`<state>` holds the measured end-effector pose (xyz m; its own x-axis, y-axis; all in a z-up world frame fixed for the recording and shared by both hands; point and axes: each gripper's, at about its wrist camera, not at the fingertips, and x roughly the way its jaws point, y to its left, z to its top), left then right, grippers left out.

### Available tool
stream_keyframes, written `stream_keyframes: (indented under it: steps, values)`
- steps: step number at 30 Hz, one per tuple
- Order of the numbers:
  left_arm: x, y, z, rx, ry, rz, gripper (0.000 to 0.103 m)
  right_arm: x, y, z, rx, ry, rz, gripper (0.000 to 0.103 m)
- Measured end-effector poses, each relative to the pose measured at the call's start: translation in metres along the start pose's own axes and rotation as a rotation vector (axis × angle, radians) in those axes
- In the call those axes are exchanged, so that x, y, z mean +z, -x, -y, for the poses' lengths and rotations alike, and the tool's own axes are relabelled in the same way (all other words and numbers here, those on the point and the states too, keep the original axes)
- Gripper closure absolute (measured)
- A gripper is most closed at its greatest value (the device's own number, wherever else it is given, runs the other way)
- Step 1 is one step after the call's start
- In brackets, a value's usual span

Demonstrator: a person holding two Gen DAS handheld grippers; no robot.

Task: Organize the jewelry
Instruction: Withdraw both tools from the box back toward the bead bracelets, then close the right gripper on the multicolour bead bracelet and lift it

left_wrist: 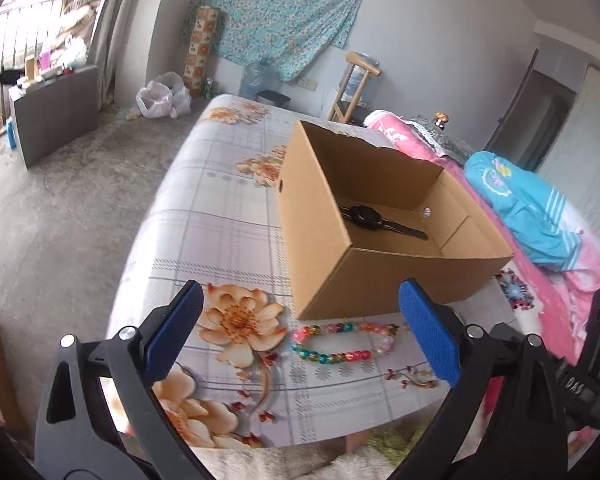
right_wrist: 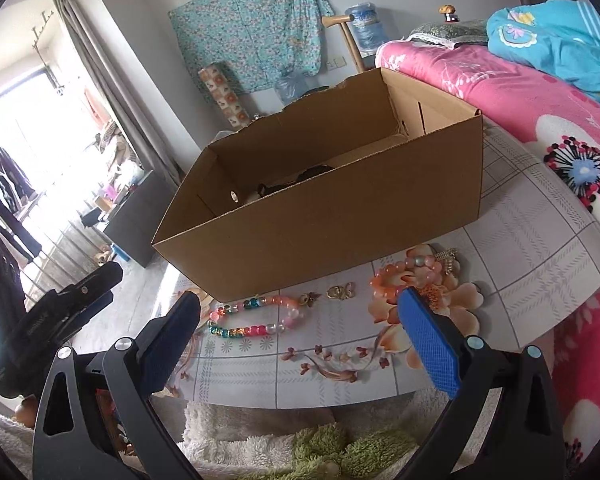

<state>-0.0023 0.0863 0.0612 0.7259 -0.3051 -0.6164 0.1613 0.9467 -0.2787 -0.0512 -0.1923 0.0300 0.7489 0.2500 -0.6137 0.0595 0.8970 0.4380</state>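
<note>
An open cardboard box stands on a floral tablecloth. A black wristwatch lies on its floor; the right wrist view shows only its top. In front of the box lies a necklace of coloured beads. To its right are small gold pieces, a pink bead bracelet and a small metal spring-like piece. My left gripper hangs open just above the necklace, touching nothing. My right gripper is open over the necklace's right end, nothing between its pads.
A pink floral quilt and a blue garment lie right of the box. The table's near edge drops to a white fluffy fabric. The other gripper's black body is at the left. A grey cabinet stands on the floor.
</note>
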Motion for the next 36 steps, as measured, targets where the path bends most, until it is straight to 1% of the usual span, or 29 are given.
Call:
stream_keyframes:
  steps: [2,3,5,7,8,9,10,12,13,15,17,20,21,23,27,30,33,36]
  values:
    - [-0.002,-0.004,0.001,0.051,-0.069,0.002,0.008,0.005,-0.006,0.000,-0.020,0.019,-0.013,0.007]
    - [-0.004,-0.008,0.001,0.068,-0.100,-0.007,0.008,0.008,-0.008,-0.001,-0.059,0.042,-0.009,0.007]
    - [-0.007,-0.014,0.004,0.075,-0.152,-0.029,0.008,0.010,-0.011,-0.007,-0.128,0.108,0.014,0.007]
    - [-0.011,-0.022,0.007,0.061,-0.191,-0.060,0.009,0.007,-0.015,-0.016,-0.172,0.194,0.026,0.007]
    - [-0.013,-0.025,0.009,0.048,-0.206,-0.076,0.010,0.006,-0.016,-0.018,-0.173,0.223,0.025,0.007]
    - [-0.016,-0.029,0.011,0.033,-0.220,-0.092,0.018,0.004,-0.019,-0.021,-0.166,0.246,0.016,0.007]
    - [-0.018,-0.033,0.013,0.023,-0.233,-0.110,0.022,0.002,-0.022,-0.024,-0.150,0.260,-0.002,0.007]
    - [-0.021,-0.043,0.016,0.012,-0.248,-0.147,0.032,0.000,-0.029,-0.029,-0.135,0.265,-0.037,0.018]
    - [-0.022,-0.048,0.017,0.004,-0.251,-0.164,0.034,-0.001,-0.032,-0.030,-0.130,0.268,-0.056,0.020]
    - [-0.024,-0.056,0.016,-0.012,-0.254,-0.187,0.041,0.000,-0.040,-0.032,-0.120,0.269,-0.087,0.030]
    - [-0.023,-0.062,0.015,-0.024,-0.255,-0.203,0.046,0.002,-0.045,-0.031,-0.104,0.255,-0.106,0.036]
    - [-0.022,-0.070,0.014,-0.030,-0.263,-0.228,0.053,0.003,-0.055,-0.029,-0.079,0.225,-0.146,0.047]
    - [-0.023,-0.073,0.016,-0.030,-0.271,-0.240,0.055,0.002,-0.059,-0.028,-0.069,0.216,-0.163,0.052]
    - [-0.025,-0.079,0.017,-0.026,-0.292,-0.267,0.060,0.000,-0.067,-0.029,-0.061,0.209,-0.195,0.058]
    - [-0.031,-0.089,0.022,-0.018,-0.328,-0.309,0.067,-0.003,-0.078,-0.033,-0.059,0.228,-0.246,0.070]
    - [-0.035,-0.093,0.024,-0.004,-0.350,-0.324,0.068,-0.006,-0.086,-0.034,-0.073,0.233,-0.277,0.077]
    - [-0.039,-0.097,0.025,0.006,-0.363,-0.347,0.068,-0.007,-0.093,-0.033,-0.085,0.229,-0.300,0.083]
    - [-0.042,-0.097,0.028,0.013,-0.388,-0.352,0.068,-0.010,-0.096,-0.037,-0.079,0.238,-0.314,0.084]
